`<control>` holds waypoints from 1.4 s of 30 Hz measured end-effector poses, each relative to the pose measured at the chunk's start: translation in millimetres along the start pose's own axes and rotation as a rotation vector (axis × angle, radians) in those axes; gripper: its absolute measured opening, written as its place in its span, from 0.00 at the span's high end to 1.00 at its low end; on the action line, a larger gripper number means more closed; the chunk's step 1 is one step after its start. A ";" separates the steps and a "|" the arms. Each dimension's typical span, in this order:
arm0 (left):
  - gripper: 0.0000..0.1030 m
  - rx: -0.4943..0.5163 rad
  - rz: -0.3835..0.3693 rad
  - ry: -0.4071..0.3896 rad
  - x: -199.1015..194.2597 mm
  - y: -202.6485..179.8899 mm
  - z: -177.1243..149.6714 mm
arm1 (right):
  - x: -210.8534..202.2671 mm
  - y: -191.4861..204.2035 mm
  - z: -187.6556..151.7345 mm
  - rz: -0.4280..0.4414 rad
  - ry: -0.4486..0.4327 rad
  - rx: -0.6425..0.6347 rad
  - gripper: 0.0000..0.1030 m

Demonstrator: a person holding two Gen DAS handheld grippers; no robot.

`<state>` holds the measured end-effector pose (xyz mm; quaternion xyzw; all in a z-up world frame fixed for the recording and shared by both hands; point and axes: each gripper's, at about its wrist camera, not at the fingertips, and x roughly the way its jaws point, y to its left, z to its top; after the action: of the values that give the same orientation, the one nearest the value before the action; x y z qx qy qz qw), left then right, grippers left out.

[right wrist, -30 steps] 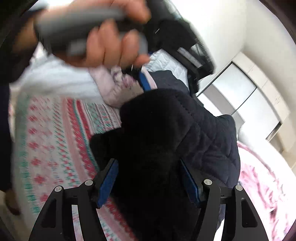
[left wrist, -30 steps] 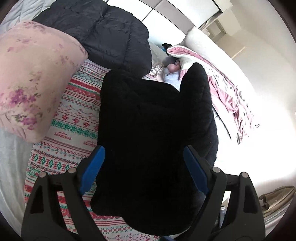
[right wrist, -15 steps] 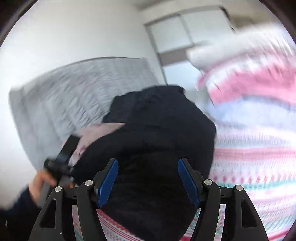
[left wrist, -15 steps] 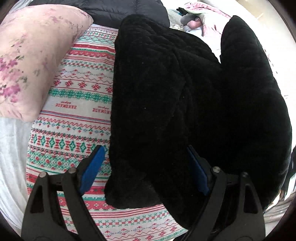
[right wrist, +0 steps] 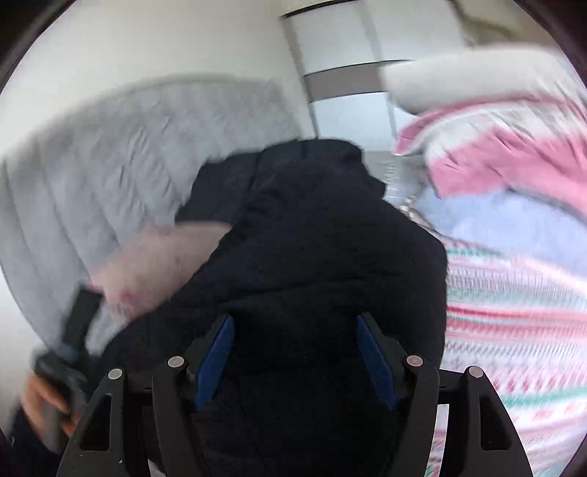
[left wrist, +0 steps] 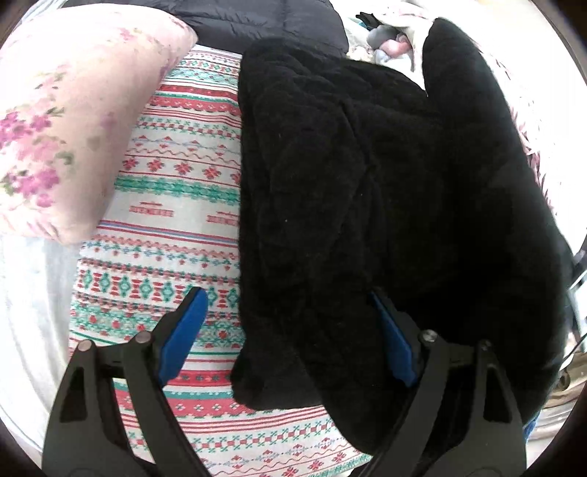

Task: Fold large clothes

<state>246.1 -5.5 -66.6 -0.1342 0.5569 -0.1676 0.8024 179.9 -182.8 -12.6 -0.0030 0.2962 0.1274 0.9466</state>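
Observation:
A large black fleece garment lies folded lengthwise on a patterned red, green and white blanket. My left gripper is open just above the garment's near left edge, its left finger over the blanket and its right finger over the fleece. In the blurred right wrist view the same black garment fills the middle. My right gripper is open with the fleece lying between and under its blue pads; it does not pinch it.
A pink floral pillow lies left of the blanket. A dark navy quilted jacket sits behind the fleece. Pink and white bedding is piled to the right. A grey quilted headboard and the other hand with its gripper show at left.
The left camera has come down closer over the garment's near edge. The right gripper has swung round from facing along the bed to facing the headboard, still blurred with motion.

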 end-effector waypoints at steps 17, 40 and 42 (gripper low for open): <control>0.17 -0.117 -0.214 -0.182 -37.6 -0.3 38.9 | 33.5 66.5 -53.3 -0.024 0.080 -0.378 0.31; 0.10 -0.113 -0.018 -0.230 48.0 -23.2 92.2 | 63.6 -46.1 46.1 0.022 0.104 -0.006 0.57; 0.08 -0.112 -0.028 -0.231 49.9 -19.2 92.1 | 80.6 -60.2 53.8 0.031 0.119 0.054 0.66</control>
<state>346.4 -41.2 -69.6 -0.2051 0.4671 -0.1307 0.8501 288.5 -217.4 -17.7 0.0197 0.3555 0.1336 0.9249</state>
